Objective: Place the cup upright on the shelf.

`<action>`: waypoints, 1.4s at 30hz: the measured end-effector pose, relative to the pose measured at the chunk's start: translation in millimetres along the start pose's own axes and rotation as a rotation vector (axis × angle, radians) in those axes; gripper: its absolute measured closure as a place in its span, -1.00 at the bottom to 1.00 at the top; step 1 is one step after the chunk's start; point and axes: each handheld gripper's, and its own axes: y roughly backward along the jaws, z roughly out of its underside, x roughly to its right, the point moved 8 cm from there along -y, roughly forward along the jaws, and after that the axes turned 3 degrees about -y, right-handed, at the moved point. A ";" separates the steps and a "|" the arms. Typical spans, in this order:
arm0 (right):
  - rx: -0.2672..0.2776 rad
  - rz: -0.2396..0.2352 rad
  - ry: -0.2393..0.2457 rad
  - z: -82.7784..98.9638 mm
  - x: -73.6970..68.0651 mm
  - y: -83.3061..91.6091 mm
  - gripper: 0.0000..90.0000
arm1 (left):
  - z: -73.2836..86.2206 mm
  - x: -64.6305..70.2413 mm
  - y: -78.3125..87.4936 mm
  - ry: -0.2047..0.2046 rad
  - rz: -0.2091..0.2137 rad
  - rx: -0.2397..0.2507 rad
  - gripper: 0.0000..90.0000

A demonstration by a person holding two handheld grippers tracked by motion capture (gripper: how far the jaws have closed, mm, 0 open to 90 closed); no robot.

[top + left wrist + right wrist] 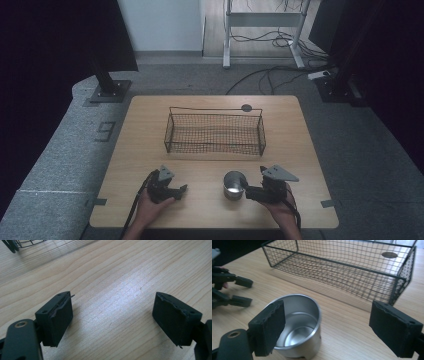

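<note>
Cup [298,323] stands upright on table [300,150], near basket [215,132]. R gripper [332,327] wide open, holds nothing, cup by one jaw. We slide over so rim sits between jaws, squeeze slow. L gripper [112,317] open, empty.

Wire mesh basket [215,132] toward table's [150,112] far edge, centred | steel cup [234,184] upright near the near edge, right of centre | round grommet [246,107] at far edge
</note>
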 end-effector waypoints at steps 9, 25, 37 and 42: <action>-0.030 -0.038 0.029 3.8 -18.2 -10.2 -0.71 | 0.1 -0.1 0.1 -0.001 0.000 -0.002 -0.63; -0.070 -0.057 0.030 15.5 -34.3 -26.8 -0.80 | 0.0 0.1 0.0 0.001 0.000 0.000 -0.63; -0.115 -0.040 0.057 28.5 -38.3 -42.4 -0.90 | 0.1 -0.1 0.1 -0.002 0.000 -0.001 -0.63; -0.136 -0.030 0.071 35.1 -38.9 -48.3 -0.82 | 0.1 -0.1 0.0 -0.001 0.000 -0.001 -0.63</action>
